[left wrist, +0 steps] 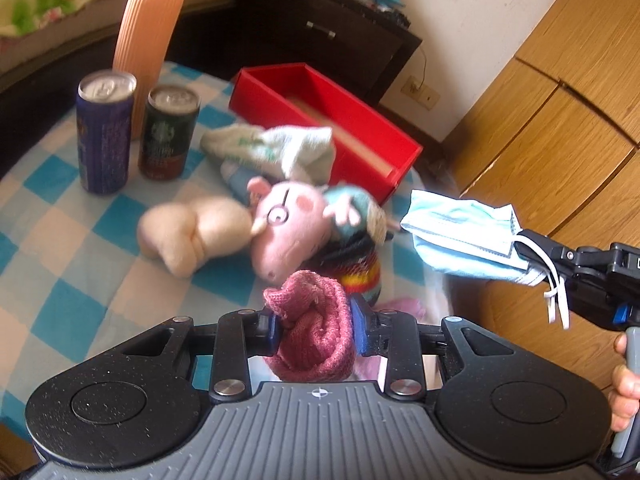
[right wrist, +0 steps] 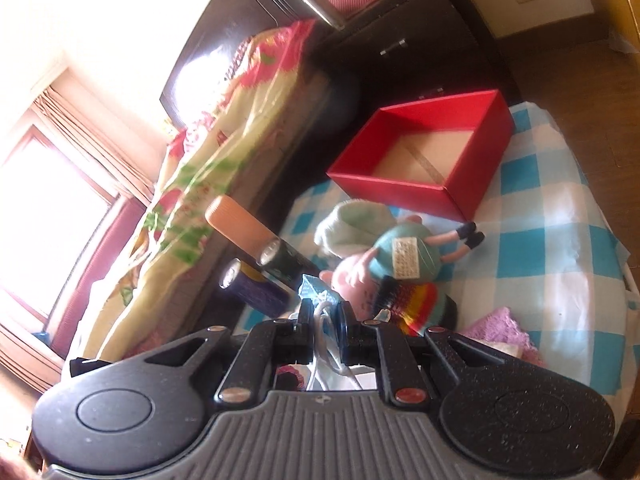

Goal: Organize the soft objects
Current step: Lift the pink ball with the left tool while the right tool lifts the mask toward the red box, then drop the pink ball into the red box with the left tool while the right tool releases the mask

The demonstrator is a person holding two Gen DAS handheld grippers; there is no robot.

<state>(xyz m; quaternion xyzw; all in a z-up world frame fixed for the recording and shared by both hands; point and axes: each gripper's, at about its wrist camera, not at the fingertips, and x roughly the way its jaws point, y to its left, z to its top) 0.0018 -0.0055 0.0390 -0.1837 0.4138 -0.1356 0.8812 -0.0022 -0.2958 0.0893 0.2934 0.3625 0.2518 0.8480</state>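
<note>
My left gripper (left wrist: 314,326) is shut on a pink knitted cloth (left wrist: 312,328) above the near edge of the checked table. My right gripper (right wrist: 324,318) is shut on a folded blue face mask (left wrist: 464,236); in the left wrist view the right gripper (left wrist: 532,258) holds it in the air at the table's right side. An open red box (left wrist: 348,120) (right wrist: 424,156) stands at the far side, with nothing in it. In front of it lie a pink pig plush (left wrist: 296,220) (right wrist: 384,256), a cream plush (left wrist: 192,232), pale green socks (left wrist: 280,148) and a striped sock (left wrist: 358,268).
Two drink cans (left wrist: 106,132) (left wrist: 168,132) and a ribbed orange vase (left wrist: 148,36) stand at the table's far left. A pink crocheted cloth (right wrist: 500,332) lies at the near right. A bed, a dark cabinet (left wrist: 332,32) and wooden floor surround the table.
</note>
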